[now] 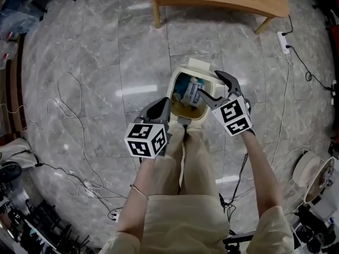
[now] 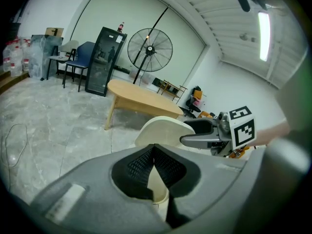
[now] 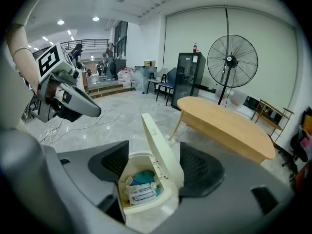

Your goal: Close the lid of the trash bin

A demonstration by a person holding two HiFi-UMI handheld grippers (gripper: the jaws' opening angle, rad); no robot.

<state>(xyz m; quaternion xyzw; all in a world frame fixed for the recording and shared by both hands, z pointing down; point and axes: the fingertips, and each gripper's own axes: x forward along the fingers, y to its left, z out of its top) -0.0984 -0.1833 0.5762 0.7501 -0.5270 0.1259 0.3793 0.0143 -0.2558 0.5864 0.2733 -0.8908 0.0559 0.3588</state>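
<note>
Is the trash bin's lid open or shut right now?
Open. The lid stands up from the trash bin at its far edge, and rubbish shows inside.

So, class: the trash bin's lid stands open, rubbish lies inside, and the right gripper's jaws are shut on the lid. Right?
Not quite. The right gripper view shows the right gripper with its jaws wide apart, not shut on the lid. The rest holds: the trash bin is open, with rubbish inside.
</note>
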